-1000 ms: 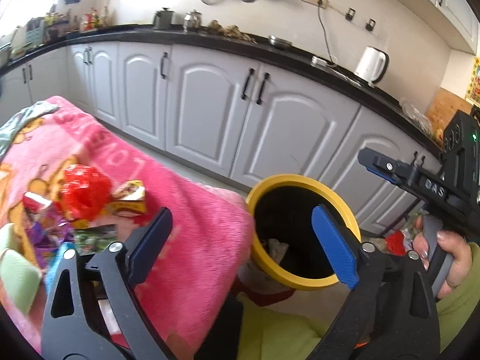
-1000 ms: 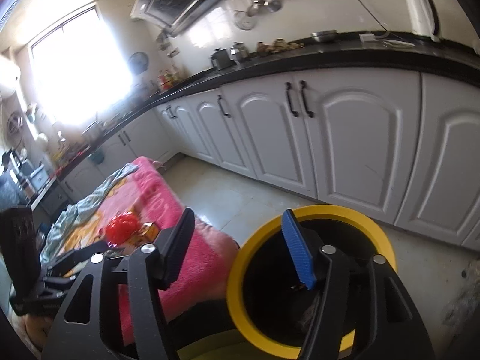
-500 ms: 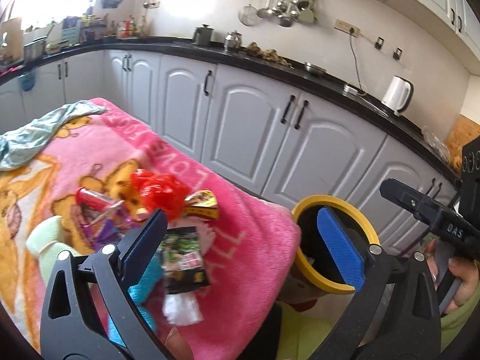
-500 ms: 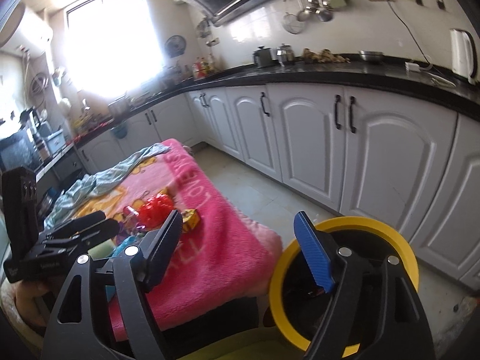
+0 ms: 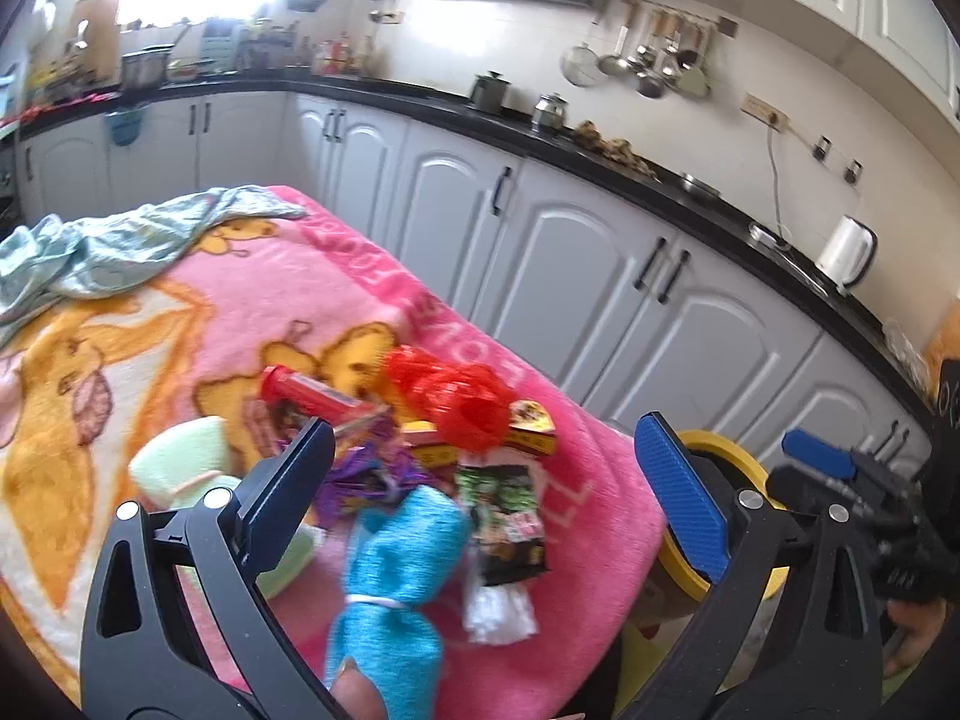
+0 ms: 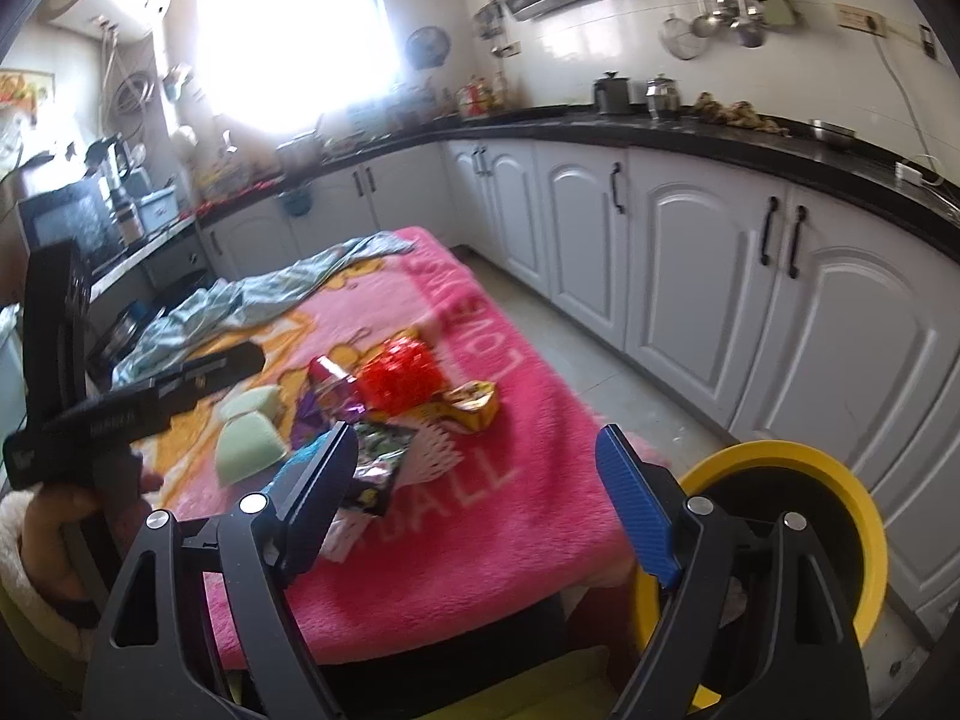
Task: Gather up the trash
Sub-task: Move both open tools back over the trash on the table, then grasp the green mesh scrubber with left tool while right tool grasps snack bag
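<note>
A pile of trash lies on the pink blanket (image 5: 240, 300): a red crumpled bag (image 5: 456, 390), a red tube (image 5: 312, 393), purple wrappers (image 5: 366, 468), a yellow wrapper (image 5: 531, 420), a dark green packet (image 5: 507, 516) and a white scrap (image 5: 498, 612). My left gripper (image 5: 486, 498) is open and empty just above the pile. My right gripper (image 6: 480, 498) is open and empty, above the blanket's near edge. The yellow-rimmed bin (image 6: 840, 516) stands on the floor at the right; it also shows in the left wrist view (image 5: 714, 450).
A blue rolled cloth (image 5: 402, 576) and pale green sponges (image 5: 186, 462) lie by the pile. A light blue cloth (image 5: 108, 246) lies at the blanket's far end. White cabinets (image 6: 750, 300) under a black counter run along the far side.
Both grippers have swung left, away from the bin and over the blanket. The trash pile has come to the centre of both views. Both grippers stay open.
</note>
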